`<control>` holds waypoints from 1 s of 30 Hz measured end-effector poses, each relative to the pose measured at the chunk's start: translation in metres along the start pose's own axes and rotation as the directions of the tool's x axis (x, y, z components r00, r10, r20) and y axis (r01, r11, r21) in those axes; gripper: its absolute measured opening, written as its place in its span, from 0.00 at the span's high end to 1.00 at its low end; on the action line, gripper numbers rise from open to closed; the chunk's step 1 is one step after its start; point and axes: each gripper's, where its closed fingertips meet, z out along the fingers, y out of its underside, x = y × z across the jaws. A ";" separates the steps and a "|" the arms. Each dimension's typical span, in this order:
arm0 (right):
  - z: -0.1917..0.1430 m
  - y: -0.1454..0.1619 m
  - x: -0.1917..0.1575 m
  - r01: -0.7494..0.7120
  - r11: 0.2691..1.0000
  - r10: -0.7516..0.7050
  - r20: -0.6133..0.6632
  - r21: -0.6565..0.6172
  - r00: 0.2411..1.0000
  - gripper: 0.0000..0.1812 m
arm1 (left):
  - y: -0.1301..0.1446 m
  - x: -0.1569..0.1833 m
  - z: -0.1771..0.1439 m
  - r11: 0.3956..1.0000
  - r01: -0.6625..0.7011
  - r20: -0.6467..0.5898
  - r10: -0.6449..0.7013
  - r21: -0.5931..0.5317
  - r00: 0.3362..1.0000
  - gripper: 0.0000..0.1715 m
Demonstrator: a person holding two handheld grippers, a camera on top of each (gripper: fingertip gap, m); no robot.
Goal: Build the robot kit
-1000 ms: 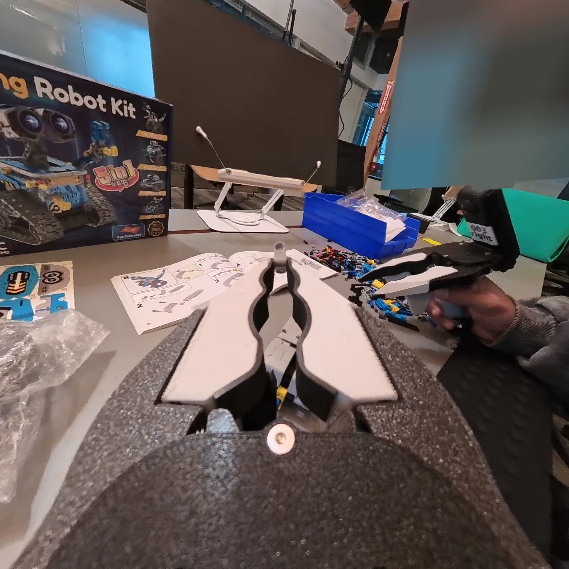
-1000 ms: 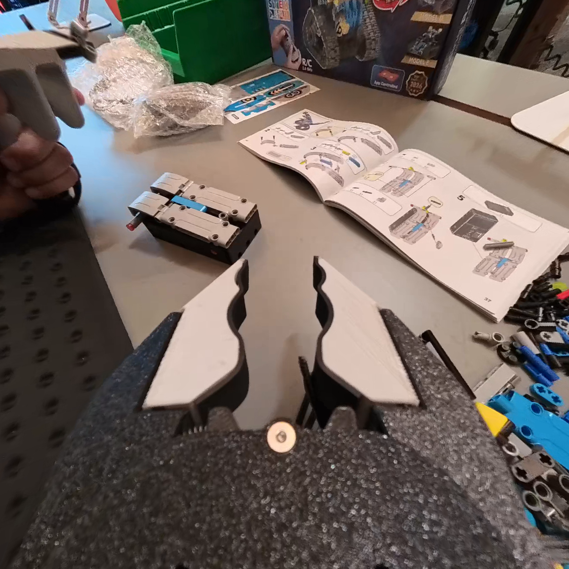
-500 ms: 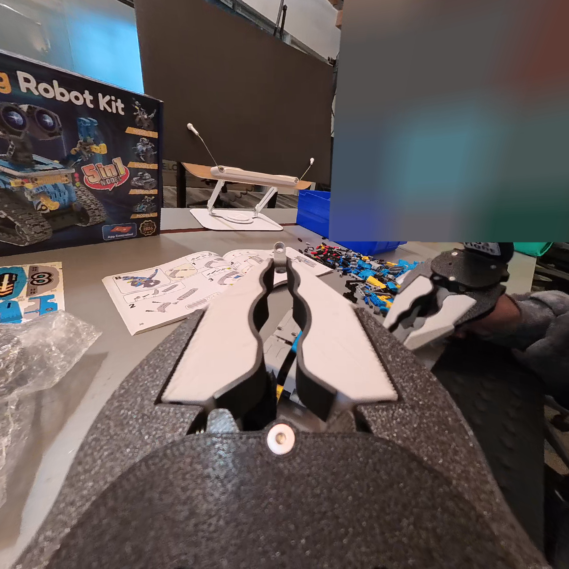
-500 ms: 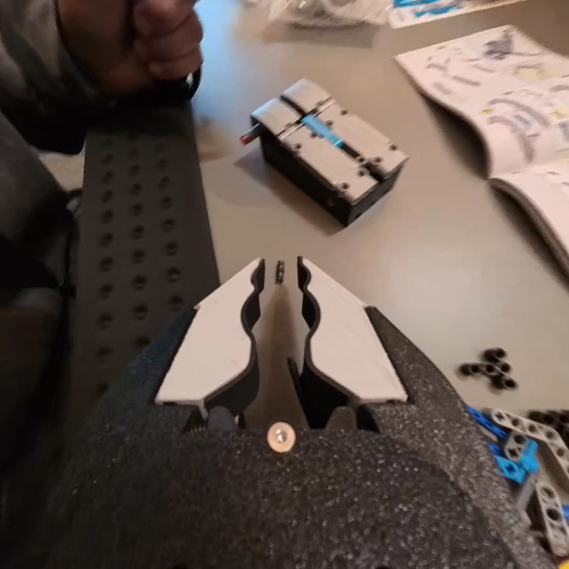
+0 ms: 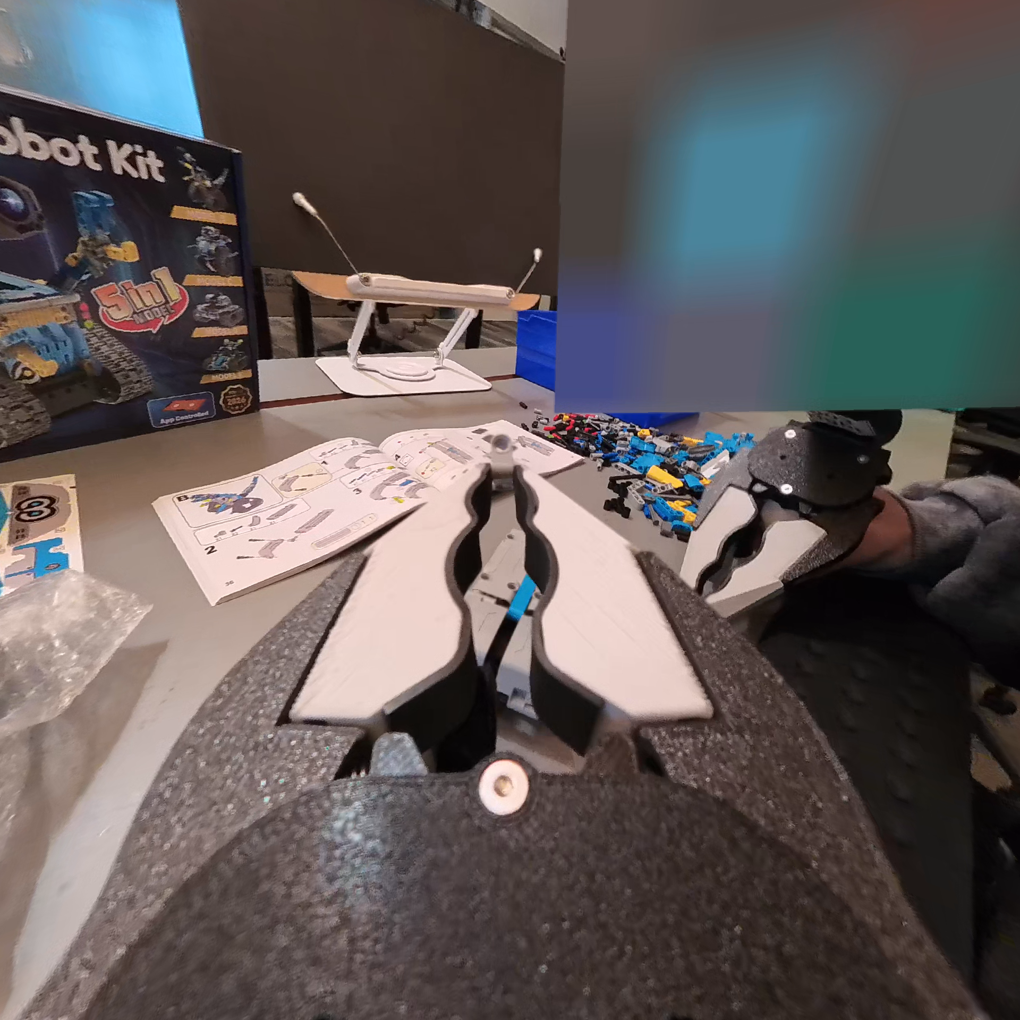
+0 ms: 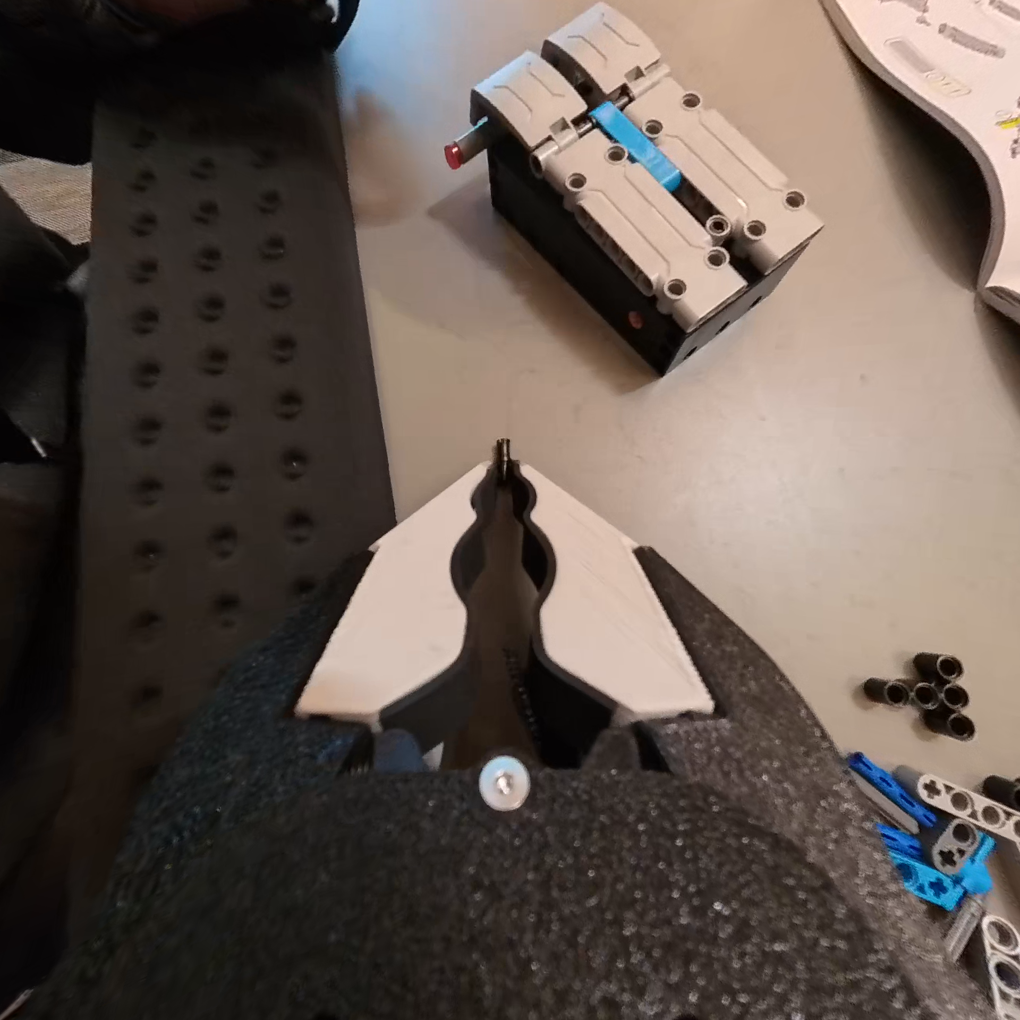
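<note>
My left gripper (image 5: pixel 501 469) is shut on a small grey connector piece (image 5: pixel 500 445) and holds it above the table. Below it, seen between the fingers, lies the grey and black block assembly (image 5: pixel 510 601) with a blue bar. My right gripper (image 6: pixel 503 469) is shut on a small black pin (image 6: pixel 503 453) just above the grey table (image 6: pixel 717 497). The block assembly (image 6: pixel 646 198) lies beyond it, with a blue bar (image 6: pixel 635 146) in its groove and a red-tipped axle (image 6: pixel 463 150) at its left end. The right gripper also shows in the left wrist view (image 5: pixel 737 557), tilted down.
An open instruction booklet (image 5: pixel 331 497) lies mid-table. Loose blue, black and grey pieces (image 5: pixel 651 463) are piled right; black pins (image 6: pixel 933 692) and blue pieces (image 6: pixel 927 861) lie near the right gripper. A kit box (image 5: pixel 110 276), plastic bags (image 5: pixel 49 635), a white stand (image 5: pixel 408 331) and a black perforated mat (image 6: pixel 221 386) surround. About 20 cm separates my left fingertips from my right.
My right gripper closed on a black pin beside the mat and tilted down towards the table. My left gripper stayed shut on the grey connector and shifted slightly.
</note>
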 end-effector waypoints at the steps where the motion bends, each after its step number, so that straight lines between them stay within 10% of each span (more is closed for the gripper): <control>1: 0.000 0.000 0.000 -0.007 1.000 0.007 0.003 -0.001 1.000 0.99 | 0.002 0.004 0.002 1.000 -0.016 -0.012 0.016 -0.014 1.000 0.96; 8: -0.045 -0.063 -0.002 -0.008 0.934 0.029 -0.054 0.358 0.998 0.98 | 0.026 0.051 0.014 0.952 -0.275 -0.146 0.256 -0.131 0.955 0.96; 12: -0.070 -0.103 -0.017 -0.087 0.808 0.090 0.023 0.582 0.996 0.99 | 0.017 0.074 0.013 0.981 -0.178 -0.225 0.156 -0.082 0.962 0.96; 30: -0.042 -0.102 -0.033 -0.012 0.873 0.044 -0.054 0.487 0.998 0.98 | 0.034 0.097 0.016 0.908 -0.401 -0.203 0.373 -0.121 0.905 0.96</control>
